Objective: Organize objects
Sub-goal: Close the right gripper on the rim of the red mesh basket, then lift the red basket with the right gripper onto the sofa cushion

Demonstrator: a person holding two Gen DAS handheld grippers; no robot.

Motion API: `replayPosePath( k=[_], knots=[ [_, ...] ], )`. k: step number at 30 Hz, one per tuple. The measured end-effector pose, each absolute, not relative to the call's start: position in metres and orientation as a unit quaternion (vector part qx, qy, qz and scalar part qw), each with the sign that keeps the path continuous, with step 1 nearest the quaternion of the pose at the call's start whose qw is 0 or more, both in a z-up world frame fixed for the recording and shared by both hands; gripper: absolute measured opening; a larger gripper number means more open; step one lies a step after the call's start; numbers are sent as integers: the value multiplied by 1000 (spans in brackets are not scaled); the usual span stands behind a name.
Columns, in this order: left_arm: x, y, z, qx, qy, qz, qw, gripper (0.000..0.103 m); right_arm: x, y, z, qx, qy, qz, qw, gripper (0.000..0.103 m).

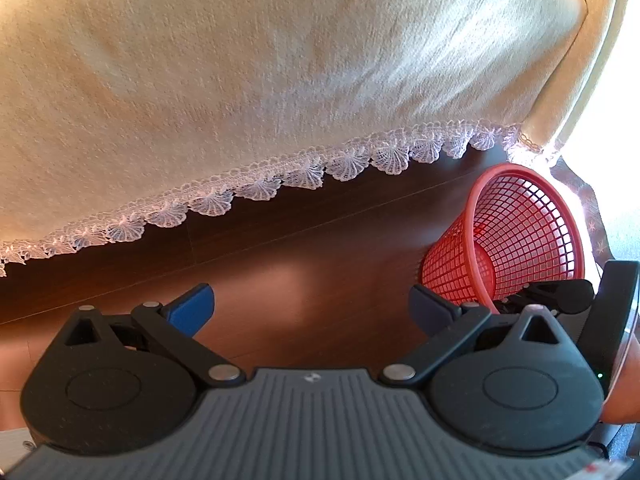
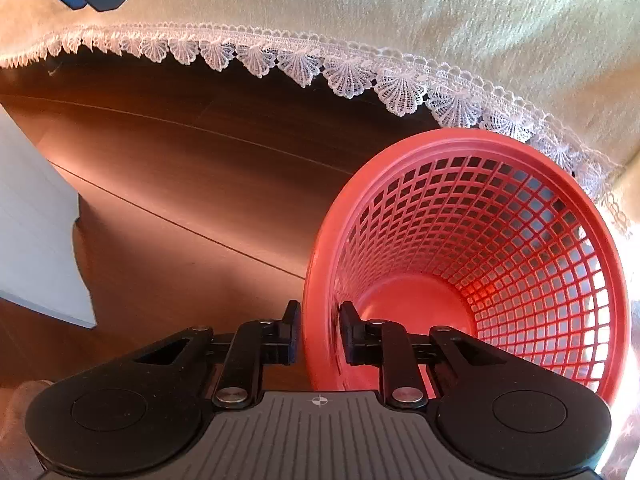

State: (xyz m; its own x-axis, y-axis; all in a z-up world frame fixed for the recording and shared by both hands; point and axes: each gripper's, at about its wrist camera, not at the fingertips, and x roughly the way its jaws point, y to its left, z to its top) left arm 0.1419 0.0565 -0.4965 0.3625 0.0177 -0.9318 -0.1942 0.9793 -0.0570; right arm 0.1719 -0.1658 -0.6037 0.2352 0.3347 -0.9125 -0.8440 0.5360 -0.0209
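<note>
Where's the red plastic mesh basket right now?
The red plastic mesh basket fills the lower right of the right wrist view, beside the lace-edged cream cloth; the right gripper is clamped on its near rim over the dark wood floor.

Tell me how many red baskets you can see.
1. The red mesh basket sits on the wooden floor beside the lace-edged cloth, its rim between the right gripper jaws. Others may be hidden.
</note>
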Motion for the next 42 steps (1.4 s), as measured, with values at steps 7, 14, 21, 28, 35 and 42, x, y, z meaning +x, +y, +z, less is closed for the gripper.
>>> replayPosePath(
  k=[7, 14, 21, 28, 35, 42],
  knots=[
    [141, 53, -500, -82, 556, 61, 825, 101, 172, -167, -612, -293, 453, 406, 738, 5],
    [139, 53, -492, -89, 557, 65, 823, 101, 164, -162, -600, -356, 434, 409, 719, 0],
    [133, 58, -438, -111, 552, 69, 824, 101, 158, -154, -536, -393, 445, 397, 699, 2],
    [128, 72, -332, -128, 533, 73, 833, 101, 156, -143, -395, -419, 439, 387, 694, 2],
    [138, 108, -226, -133, 507, 99, 846, 101, 167, -114, -252, -446, 402, 377, 705, 2],
    [180, 146, -165, -137, 492, 150, 847, 101, 219, -81, -176, -454, 366, 388, 713, 2]
  ],
)
